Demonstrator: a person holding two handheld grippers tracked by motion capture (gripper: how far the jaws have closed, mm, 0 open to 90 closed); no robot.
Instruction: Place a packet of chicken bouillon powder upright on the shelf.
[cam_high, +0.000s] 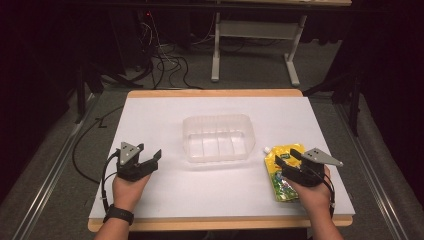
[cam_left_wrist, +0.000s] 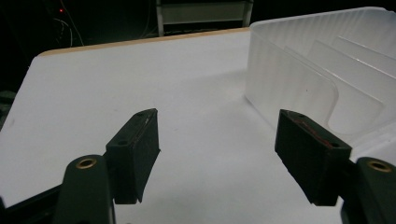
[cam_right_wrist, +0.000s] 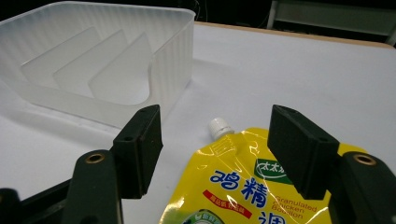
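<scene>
A yellow spouted pouch (cam_high: 282, 170) lies flat on the white table, white cap toward the tray; the right gripper view shows the pouch (cam_right_wrist: 243, 186) between the jaws. My right gripper (cam_high: 292, 162) hovers open over its upper part, jaws on either side, apart from it. A translucent plastic tray (cam_high: 218, 137) with inner dividers stands mid-table, empty. My left gripper (cam_high: 150, 156) is open above bare table left of the tray, nothing between its fingers (cam_left_wrist: 135, 149). In the left gripper view the tray (cam_left_wrist: 299, 79) lies ahead to the right.
The white board (cam_high: 165, 115) covers a wood-edged table. Beyond the far edge are dark floor, cables (cam_high: 160, 60) and a white desk frame (cam_high: 250, 45). Open surface lies left and behind the tray.
</scene>
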